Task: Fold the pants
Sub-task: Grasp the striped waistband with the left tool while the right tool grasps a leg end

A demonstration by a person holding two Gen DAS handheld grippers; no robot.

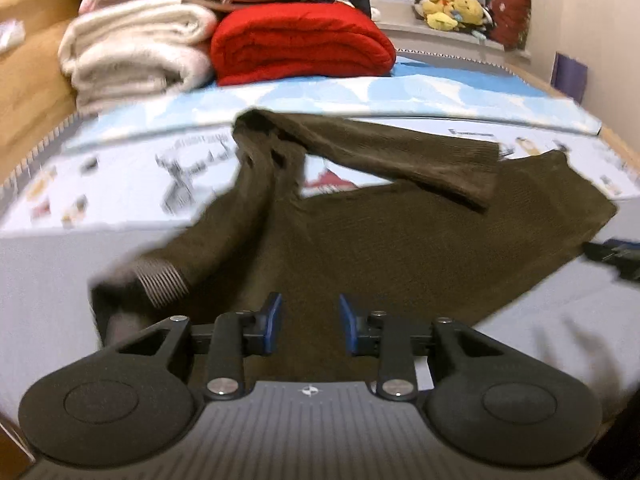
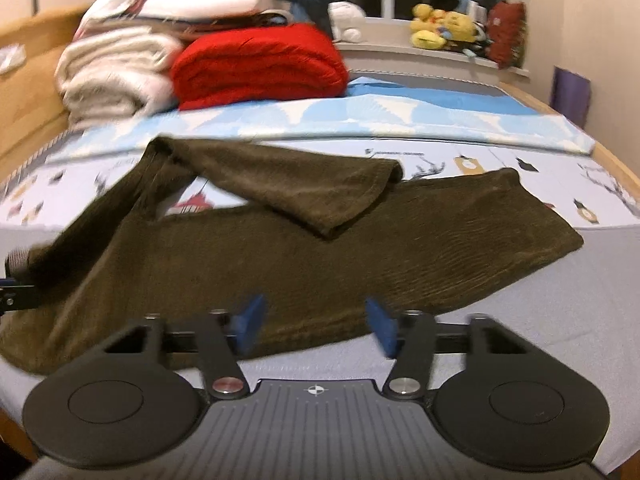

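Note:
Dark olive corduroy pants (image 1: 380, 248) (image 2: 320, 264) lie spread across the bed, one leg folded back over the other. The striped waistband (image 1: 160, 280) sits at the left end. My left gripper (image 1: 309, 304) hovers over the waist part, its blue pads (image 1: 274, 320) apart with fabric showing in the gap. My right gripper (image 2: 314, 308) stands at the near edge of the leg, its jaws wide and the cloth edge between them. Each gripper also shows in the other view: the right gripper (image 1: 612, 256) by the hem, the left gripper (image 2: 12, 292) by the waistband (image 2: 16, 260).
A folded red blanket (image 1: 300, 40) (image 2: 260, 64) and white blankets (image 1: 136, 48) are stacked at the head of the bed. Plush toys (image 1: 452, 8) sit on the sill behind. A wooden bed frame (image 1: 24, 92) runs along the left; a printed sheet (image 1: 120, 176) covers the mattress.

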